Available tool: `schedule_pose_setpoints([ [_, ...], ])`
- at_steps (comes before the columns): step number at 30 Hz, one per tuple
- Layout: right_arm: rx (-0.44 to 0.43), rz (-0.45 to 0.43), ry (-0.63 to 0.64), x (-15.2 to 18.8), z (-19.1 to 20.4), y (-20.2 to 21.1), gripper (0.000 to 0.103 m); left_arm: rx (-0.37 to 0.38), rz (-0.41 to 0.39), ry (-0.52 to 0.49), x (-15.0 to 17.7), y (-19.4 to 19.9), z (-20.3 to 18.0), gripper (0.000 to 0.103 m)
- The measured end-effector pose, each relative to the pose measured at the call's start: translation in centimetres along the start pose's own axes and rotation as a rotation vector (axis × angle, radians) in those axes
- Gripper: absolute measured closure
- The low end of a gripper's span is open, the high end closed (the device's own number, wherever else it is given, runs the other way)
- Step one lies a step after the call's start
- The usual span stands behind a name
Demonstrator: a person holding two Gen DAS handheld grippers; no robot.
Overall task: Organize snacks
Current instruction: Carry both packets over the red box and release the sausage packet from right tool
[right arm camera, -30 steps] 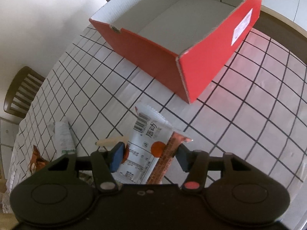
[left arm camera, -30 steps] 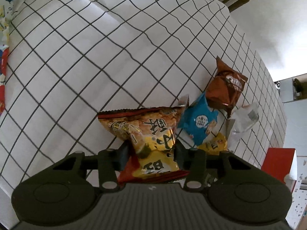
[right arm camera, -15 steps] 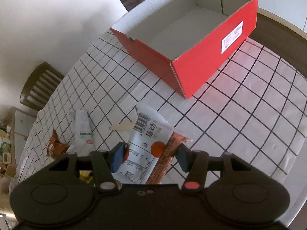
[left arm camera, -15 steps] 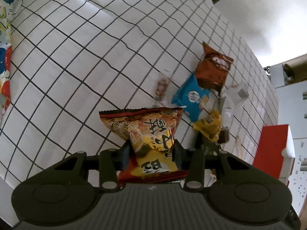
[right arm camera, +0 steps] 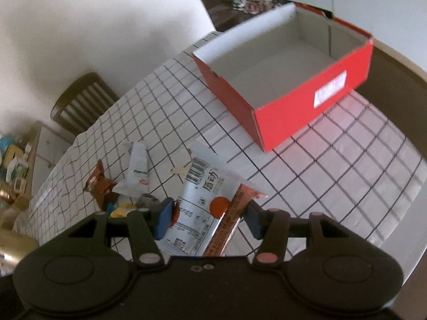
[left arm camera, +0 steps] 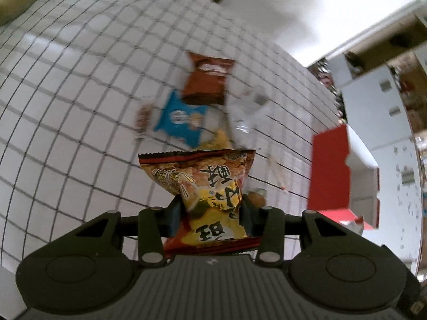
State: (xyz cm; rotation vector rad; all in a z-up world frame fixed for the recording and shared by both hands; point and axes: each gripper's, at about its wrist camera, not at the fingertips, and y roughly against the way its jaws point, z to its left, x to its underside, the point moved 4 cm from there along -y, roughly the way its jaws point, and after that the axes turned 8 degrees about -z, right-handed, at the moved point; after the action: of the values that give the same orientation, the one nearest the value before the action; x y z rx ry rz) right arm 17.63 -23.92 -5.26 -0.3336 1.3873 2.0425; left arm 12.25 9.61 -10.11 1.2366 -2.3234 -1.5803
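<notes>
**Both grippers carry a snack above the table**

Your left gripper (left arm camera: 212,209) is clamped on a yellow and red snack bag (left arm camera: 210,189), its pads pressing the bag's middle, and the bag hangs clear of the checked table (left arm camera: 66,85). Beyond it a brown packet (left arm camera: 206,80), a blue packet (left arm camera: 178,118) and a clear wrapper (left arm camera: 248,112) lie close together on the table, blurred in this view. The red box (left arm camera: 331,170) shows at the right edge.

Your right gripper (right arm camera: 209,217) is clamped on a white and orange packet (right arm camera: 205,200), barcode end pointing away from you, lifted off the table (right arm camera: 347,165). The red box (right arm camera: 307,101) stands open beyond it, its white inside bare. A chair (right arm camera: 80,101) sits past the far table edge.
</notes>
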Motion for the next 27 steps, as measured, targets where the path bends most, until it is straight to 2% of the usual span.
schedule_pose_setpoints([
  [6, -0.039, -0.001, 0.109, -1.7, 0.3, 1.0, 0.048, 0.059, 0.003, -0.153, 0.5, 0.0, -5.2, 0.06],
  [11, -0.061, 0.003, 0.192, -3.7, -0.3, 1.2, 0.048, 0.079, 0.016, -0.261, 1.2, -0.8, -9.7, 0.06],
  [27, -0.098, 0.009, 0.428, -12.6, -4.5, -0.4, 0.048, 0.107, -0.022, -0.503, 2.0, -6.0, -25.5, 0.06],
])
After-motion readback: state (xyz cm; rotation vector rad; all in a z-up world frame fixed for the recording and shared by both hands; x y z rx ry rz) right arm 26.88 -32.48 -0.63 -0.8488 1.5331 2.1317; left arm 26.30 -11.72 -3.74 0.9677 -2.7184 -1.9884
